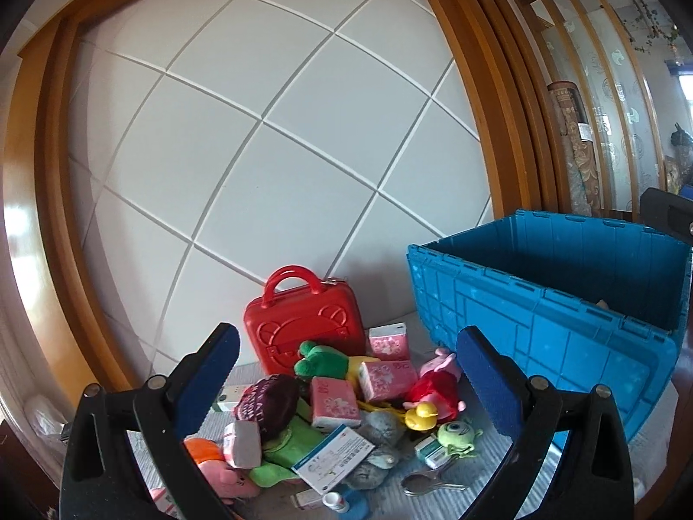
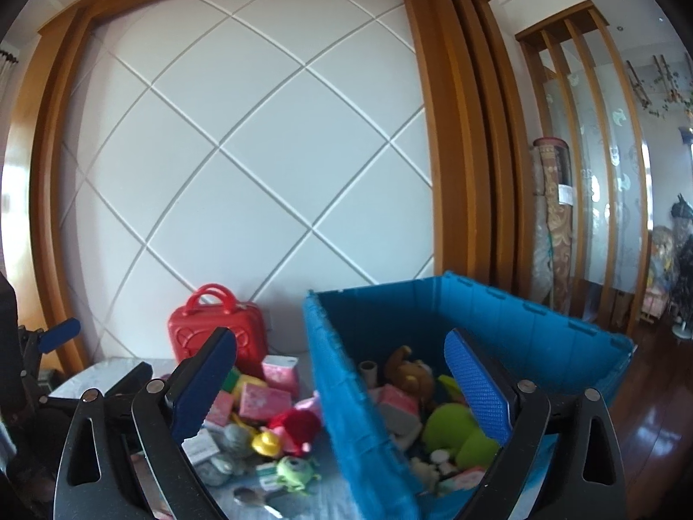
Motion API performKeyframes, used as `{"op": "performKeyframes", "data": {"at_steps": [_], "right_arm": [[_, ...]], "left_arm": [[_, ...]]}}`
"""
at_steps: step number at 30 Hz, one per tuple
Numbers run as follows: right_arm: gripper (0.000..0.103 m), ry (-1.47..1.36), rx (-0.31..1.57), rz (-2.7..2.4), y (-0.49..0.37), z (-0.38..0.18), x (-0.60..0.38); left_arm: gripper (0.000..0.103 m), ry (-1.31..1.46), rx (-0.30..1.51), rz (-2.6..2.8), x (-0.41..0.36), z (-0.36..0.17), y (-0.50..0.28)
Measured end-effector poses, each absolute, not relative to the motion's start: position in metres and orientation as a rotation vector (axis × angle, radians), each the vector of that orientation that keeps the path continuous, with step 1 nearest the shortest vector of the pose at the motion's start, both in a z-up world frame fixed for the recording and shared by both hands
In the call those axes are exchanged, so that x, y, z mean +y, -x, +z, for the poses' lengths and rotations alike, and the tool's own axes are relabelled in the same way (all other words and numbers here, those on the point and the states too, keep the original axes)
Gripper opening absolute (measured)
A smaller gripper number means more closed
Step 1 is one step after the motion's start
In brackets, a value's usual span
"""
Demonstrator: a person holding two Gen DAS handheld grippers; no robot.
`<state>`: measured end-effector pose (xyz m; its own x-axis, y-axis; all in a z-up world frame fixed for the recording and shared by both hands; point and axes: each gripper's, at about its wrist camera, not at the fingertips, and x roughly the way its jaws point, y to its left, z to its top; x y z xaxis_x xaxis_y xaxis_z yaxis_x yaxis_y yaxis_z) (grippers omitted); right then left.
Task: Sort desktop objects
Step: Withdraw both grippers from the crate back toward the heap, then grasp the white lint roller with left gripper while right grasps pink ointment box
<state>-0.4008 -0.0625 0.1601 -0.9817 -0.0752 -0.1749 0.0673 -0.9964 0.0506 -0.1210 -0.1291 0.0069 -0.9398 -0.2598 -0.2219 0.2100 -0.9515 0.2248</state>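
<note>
your left gripper [image 1: 348,383] spread wide and empty, toy pile [image 1: 342,407] right in front of it, your right gripper [image 2: 342,383] gaping too with nothing pinched, straddling the blue crate [image 2: 346,390] wall, red case [image 1: 303,325] behind the pile

We've got soft daylight from the right, with glare on the wood floor [image 2: 649,424] and the left frame edge. Strong fisheye bending curves the wall panel [image 1: 268,138], corners black. Our left view is crisp; the right view smears the crate [image 2: 368,411] and toys [image 2: 277,424].
</note>
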Motion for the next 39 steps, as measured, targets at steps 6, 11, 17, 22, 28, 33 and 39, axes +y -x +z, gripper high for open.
{"op": "performKeyframes", "data": {"at_steps": [6, 11, 17, 22, 28, 33, 39], "right_arm": [[0.099, -0.326, -0.052, -3.005, 0.395, 0.145, -0.109], [0.099, -0.434, 0.008, -2.92, 0.406, 0.12, -0.142], [0.099, -0.552, 0.065, -2.758, 0.436, 0.086, -0.178], [0.099, -0.632, 0.084, -2.655, 0.461, 0.061, -0.195], [0.099, -0.683, 0.156, -2.484, 0.484, 0.02, -0.204], [0.098, -0.787, 0.251, -2.304, 0.49, -0.039, -0.225], [0.081, -0.927, 0.371, -2.091, 0.502, -0.099, -0.252]], "left_arm": [[0.102, -0.389, -0.262, -2.754, -0.198, -0.012, 0.087], [0.102, -0.464, -0.219, -2.634, -0.248, -0.041, 0.067], [0.102, -0.598, -0.166, -2.479, -0.293, -0.079, 0.054], [0.102, -0.626, -0.179, -2.416, -0.302, -0.097, 0.045], [0.102, -0.726, -0.201, -2.393, -0.304, -0.144, 0.03], [0.102, -0.894, -0.152, -2.392, -0.299, -0.196, 0.022], [0.102, -1.026, -0.255, -2.501, -0.286, -0.237, 0.035]]}}
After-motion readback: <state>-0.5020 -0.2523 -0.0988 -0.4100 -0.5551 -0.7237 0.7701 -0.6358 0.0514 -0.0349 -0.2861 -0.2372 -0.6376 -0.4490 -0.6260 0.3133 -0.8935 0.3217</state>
